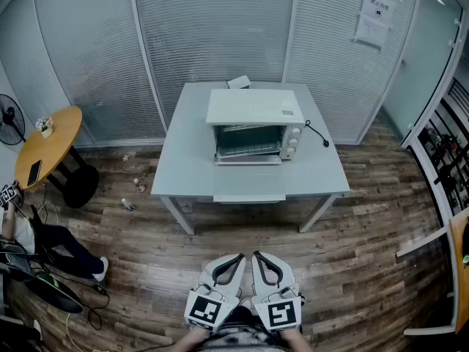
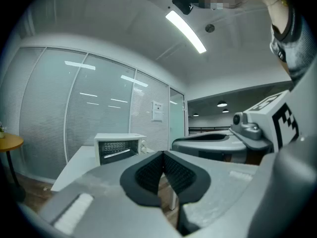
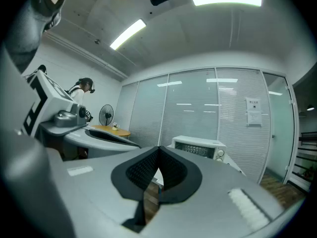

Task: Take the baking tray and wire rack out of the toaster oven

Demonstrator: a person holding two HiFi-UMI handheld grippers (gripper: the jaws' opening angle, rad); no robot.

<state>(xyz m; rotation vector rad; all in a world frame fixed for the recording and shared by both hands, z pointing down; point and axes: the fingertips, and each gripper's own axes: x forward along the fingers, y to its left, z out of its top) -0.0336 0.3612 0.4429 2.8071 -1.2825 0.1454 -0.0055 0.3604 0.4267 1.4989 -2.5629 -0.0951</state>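
A white toaster oven (image 1: 253,127) stands on a pale table (image 1: 190,167) at the middle of the head view, its front towards me. A wire rack (image 1: 248,141) shows inside it; I cannot make out the baking tray. Both grippers hang side by side over the wooden floor, well short of the table. My left gripper (image 1: 236,257) is shut with nothing in it, and so is my right gripper (image 1: 258,256). The left gripper (image 2: 162,155) has the oven (image 2: 119,148) far beyond its closed pads. The right gripper (image 3: 158,150) also looks at the distant oven (image 3: 198,147).
Glass partitions with blinds close off the back. A round wooden table (image 1: 47,141) and a fan (image 1: 9,116) stand at the left, with a seated person (image 1: 44,240) below them. A power cord (image 1: 316,132) lies right of the oven. Shelving (image 1: 447,160) lines the right wall.
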